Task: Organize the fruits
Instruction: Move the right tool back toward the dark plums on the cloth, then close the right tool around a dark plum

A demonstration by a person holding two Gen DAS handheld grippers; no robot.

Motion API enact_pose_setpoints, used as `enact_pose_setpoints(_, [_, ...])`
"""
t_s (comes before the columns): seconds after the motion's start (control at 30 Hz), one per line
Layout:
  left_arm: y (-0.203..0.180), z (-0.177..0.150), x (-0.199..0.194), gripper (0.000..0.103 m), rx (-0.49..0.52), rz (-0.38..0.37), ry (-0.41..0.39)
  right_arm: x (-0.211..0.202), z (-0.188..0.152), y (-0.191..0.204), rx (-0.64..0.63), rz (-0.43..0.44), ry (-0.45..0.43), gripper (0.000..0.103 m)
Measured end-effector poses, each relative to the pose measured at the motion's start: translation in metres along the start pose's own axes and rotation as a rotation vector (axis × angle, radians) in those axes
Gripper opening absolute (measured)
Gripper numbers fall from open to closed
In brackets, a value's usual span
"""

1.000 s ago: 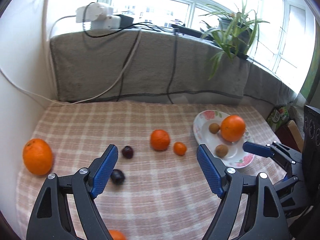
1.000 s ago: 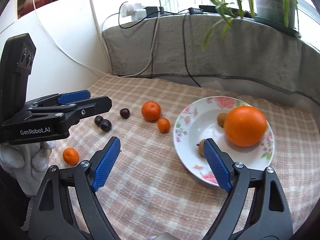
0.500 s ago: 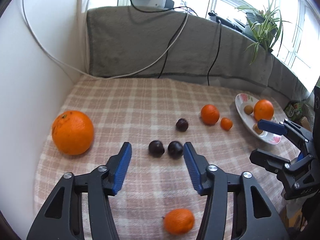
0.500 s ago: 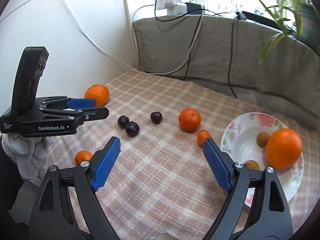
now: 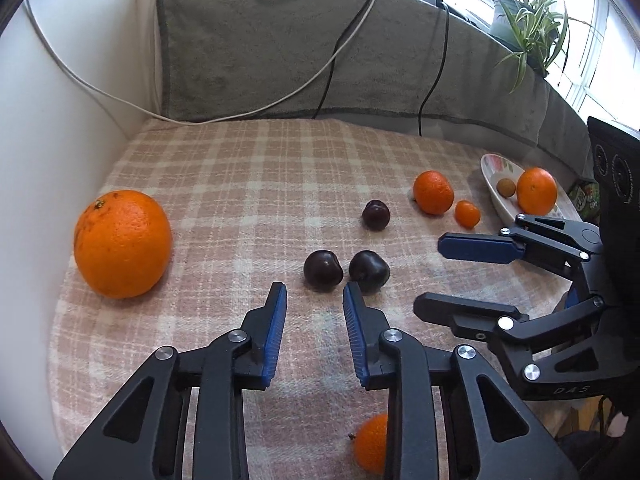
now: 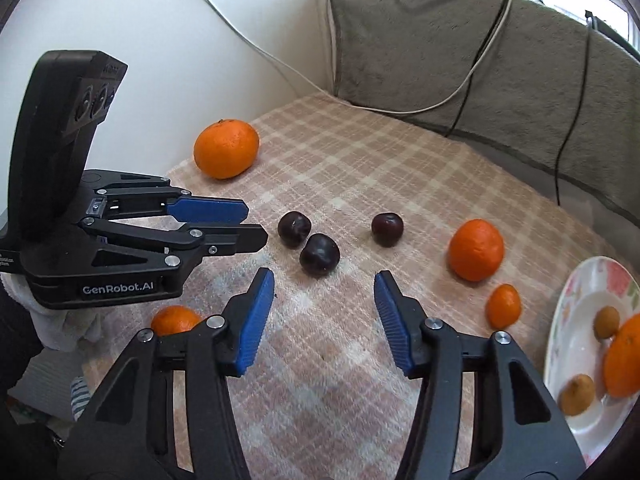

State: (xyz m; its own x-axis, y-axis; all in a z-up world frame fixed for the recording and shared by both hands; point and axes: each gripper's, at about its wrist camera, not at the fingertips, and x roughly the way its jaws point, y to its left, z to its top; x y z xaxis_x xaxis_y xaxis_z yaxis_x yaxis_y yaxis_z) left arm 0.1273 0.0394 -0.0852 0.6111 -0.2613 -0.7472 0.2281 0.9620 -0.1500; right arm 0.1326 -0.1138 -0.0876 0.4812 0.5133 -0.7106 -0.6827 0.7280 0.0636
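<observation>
1. Two dark plums touch each other on the checked tabletop [image 5: 248, 184]: left plum [image 5: 322, 270] just ahead of the left gripper [image 5: 314, 300] finger gap, right plum [image 5: 369, 271] right at the tip of its right-hand finger [image 5: 354, 320].
2. Third plum [image 5: 375, 215] lies farther out, beyond the pair, apart from them.
3. Left gripper's fingers have just been closing; now a narrow gap, nothing between them, nothing held.
4. Right gripper [image 6: 324, 292]: fingers also just been closing, now about half open, empty; the nearer plum of the pair sits just ahead of the gap, slightly left of centre.
5. Step judged: each gripper lines up on one plum of the pair.
6. To do it well: the left gap looks narrower than a plum, so reopen before advancing, centre on the left plum, come down so the fingers straddle it.
7. Risk: the plums touch, so a finger pushed between them may roll the neighbour away; the grippers are close, so stagger the picks.
8. Big orange [image 5: 122, 243] is well left of the left fingers; tangerine [image 5: 433, 192] and small mandarin [image 5: 467, 213] far right ahead.
9. Another small orange fruit [image 5: 370, 446] lies under the left gripper.
10. Flowered plate [image 6: 568, 320], right of the right fingers, already holds an orange and two small brown fruits, the likely drop spot.
</observation>
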Motion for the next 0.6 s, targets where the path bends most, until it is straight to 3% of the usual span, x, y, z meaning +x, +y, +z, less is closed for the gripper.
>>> enact_pose_setpoints(0.6, [0.006,0.011,0.021,0.025,0.008,-0.019,0.019,0.035,0.015,0.000,-0.034,0.033,0.062,0.039])
